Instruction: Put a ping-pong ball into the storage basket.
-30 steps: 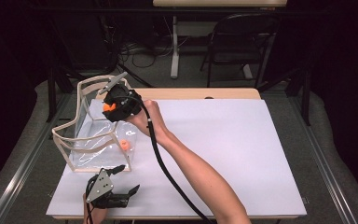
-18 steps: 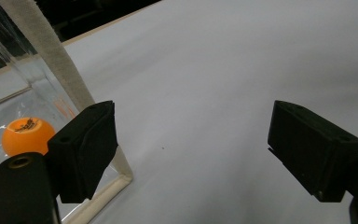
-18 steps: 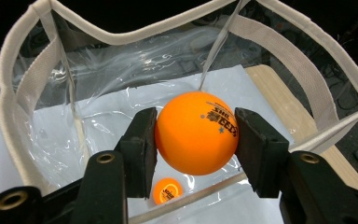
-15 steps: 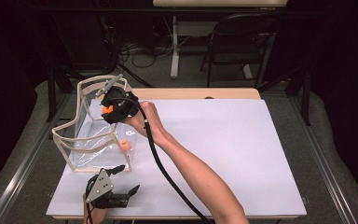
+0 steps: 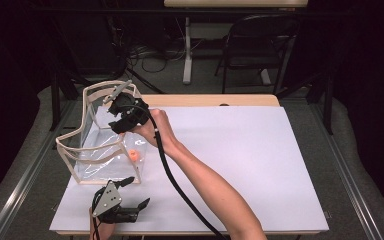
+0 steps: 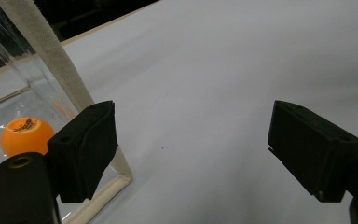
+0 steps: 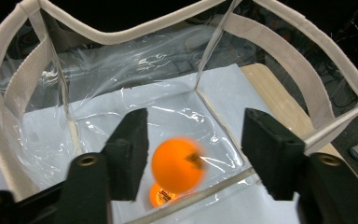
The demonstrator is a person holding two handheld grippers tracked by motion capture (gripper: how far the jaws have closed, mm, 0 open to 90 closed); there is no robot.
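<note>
A drop into a clear bag is shown at the release step. The right gripper (image 5: 122, 116) is held over the open top of the clear plastic bag (image 5: 96, 159), which stands at the far left of the white table (image 5: 260, 165). Its jaws have just been opening and now stand moderately apart, and an orange ping-pong ball (image 7: 177, 164), blurred and apparently falling, is seen between them without being pressed by either pad. A second orange ball (image 7: 161, 196) is seen lying on the bag's floor directly beneath it; one ball (image 5: 134, 156) is visible through the bag's right wall from above. The left gripper (image 5: 130, 196) is held near the table's near edge, just beside the bag's near corner, with its jaws wide and nothing between them. The release is judged complete; next, the right gripper would need to be lifted clear of the bag's fabric-bound rim (image 7: 121, 35) without snagging it.
</note>
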